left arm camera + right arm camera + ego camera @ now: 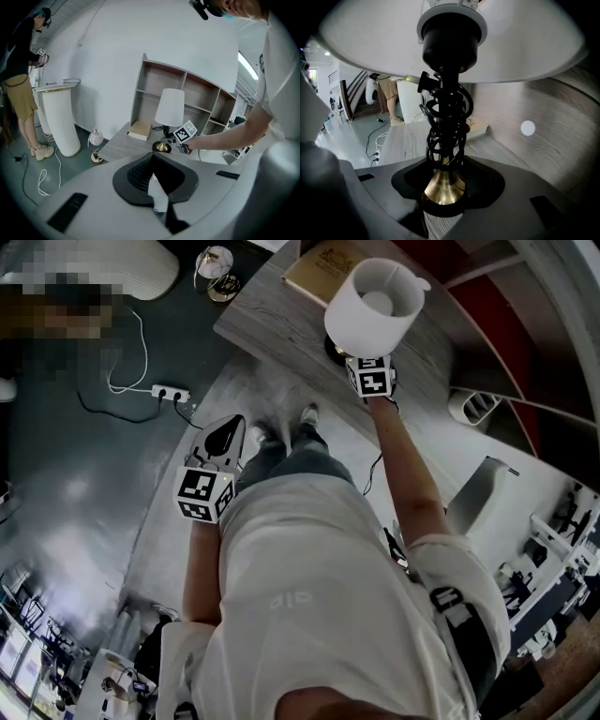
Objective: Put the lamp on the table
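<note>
**Lamp Set Down: Withdrawal Hazards**

The lamp point(446, 136) stands upright on the table point(272, 329), close to its near edge and right of a book point(323, 268). The right gripper point(443, 187) has its jaws spread around the brass foot, apparently not pressing on it. The left gripper point(152, 161) hangs low, jaws together and empty.

Likely faults: a jaw snagging the coiled cord point(445, 117) on withdrawal, which could drag or tip the top-heavy lamp.

In the head view, the shade hides the foot and jaws. Pad contact behind the foot cannot be confirmed.
</note>
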### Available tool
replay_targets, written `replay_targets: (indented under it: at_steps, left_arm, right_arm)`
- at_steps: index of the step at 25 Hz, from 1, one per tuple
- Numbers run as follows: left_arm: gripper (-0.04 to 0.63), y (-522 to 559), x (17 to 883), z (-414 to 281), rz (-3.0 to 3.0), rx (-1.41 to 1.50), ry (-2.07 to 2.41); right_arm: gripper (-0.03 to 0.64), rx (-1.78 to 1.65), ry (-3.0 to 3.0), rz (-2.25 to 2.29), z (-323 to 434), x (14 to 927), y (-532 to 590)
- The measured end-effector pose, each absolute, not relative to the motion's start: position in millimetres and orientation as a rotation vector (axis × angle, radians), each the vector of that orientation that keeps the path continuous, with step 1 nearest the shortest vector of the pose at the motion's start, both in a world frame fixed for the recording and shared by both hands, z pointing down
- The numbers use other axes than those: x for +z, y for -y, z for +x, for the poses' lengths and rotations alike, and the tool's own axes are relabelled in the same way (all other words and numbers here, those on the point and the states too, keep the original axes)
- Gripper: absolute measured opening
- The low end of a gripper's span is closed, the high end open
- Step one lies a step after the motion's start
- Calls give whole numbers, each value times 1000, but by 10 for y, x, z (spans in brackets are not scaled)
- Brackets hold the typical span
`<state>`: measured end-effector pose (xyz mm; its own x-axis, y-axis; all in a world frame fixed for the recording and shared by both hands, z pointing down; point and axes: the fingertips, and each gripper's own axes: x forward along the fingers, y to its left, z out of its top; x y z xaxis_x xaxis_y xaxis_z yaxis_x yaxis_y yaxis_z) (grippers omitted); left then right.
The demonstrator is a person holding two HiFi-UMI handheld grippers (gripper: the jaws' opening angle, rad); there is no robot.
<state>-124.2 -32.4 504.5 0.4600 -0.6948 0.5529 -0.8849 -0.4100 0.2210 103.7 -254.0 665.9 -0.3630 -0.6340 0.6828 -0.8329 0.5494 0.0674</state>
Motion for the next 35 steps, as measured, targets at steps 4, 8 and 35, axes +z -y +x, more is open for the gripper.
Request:
replay_targets:
  at_steps: [4, 8, 35]
  left_arm:
    - [14, 283, 5044, -1247, 2244, 522, 1294]
    - [14, 257, 5039, -1273, 2263, 520, 1275]
    - [14, 342, 5031, -1192, 2401, 492, 1102]
  right_arm:
    - [210, 414, 2072, 1179, 1114, 6721, 2400]
    - [210, 426, 2039, 1169, 1152, 6766, 2272]
    - [54, 696, 1826, 1177, 1212, 6478, 1291]
